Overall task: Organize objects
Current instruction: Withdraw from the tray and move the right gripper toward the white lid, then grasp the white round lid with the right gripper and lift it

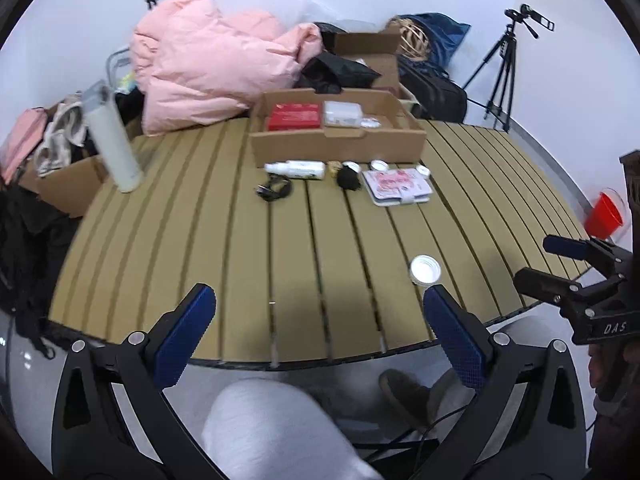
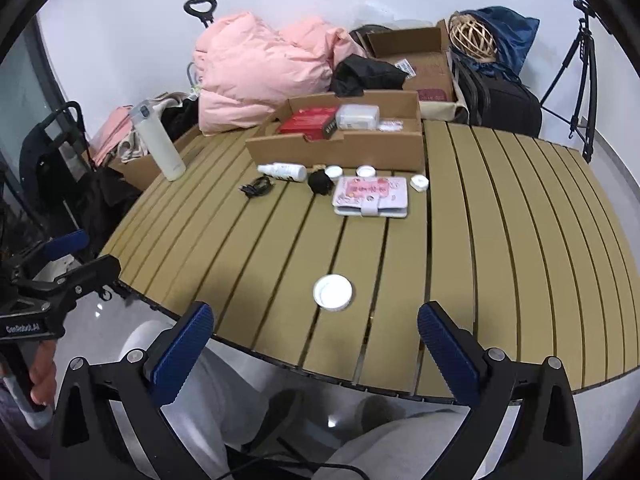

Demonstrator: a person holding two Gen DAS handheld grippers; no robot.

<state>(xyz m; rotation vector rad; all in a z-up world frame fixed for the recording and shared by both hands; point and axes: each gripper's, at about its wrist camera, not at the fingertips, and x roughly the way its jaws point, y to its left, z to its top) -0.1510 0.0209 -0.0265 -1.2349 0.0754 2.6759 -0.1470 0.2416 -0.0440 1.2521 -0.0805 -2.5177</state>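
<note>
An open cardboard box (image 1: 336, 142) (image 2: 340, 146) at the table's far side holds a red packet (image 1: 295, 117) (image 2: 310, 122) and a clear plastic case (image 1: 342, 113) (image 2: 357, 117). In front of it lie a white spray bottle (image 1: 296, 169) (image 2: 282, 171), a black cable (image 1: 274, 190) (image 2: 257, 188), a black lump (image 1: 347, 178) (image 2: 320, 182), a pink-patterned case (image 1: 397, 186) (image 2: 372, 196) and small white lids. A round white lid (image 1: 425, 269) (image 2: 333, 291) lies alone near the front edge. My left gripper (image 1: 320, 336) and right gripper (image 2: 314, 346) both stand open and empty over the front edge.
A tall white flask (image 1: 114, 142) (image 2: 160, 144) stands at the table's left. Pink padded clothing (image 1: 216, 64) (image 2: 264, 76), bags and another carton crowd the back. A tripod (image 1: 504, 68) stands at the right. A red cup (image 1: 604, 214) sits at the right edge. Someone's knees are below the table edge.
</note>
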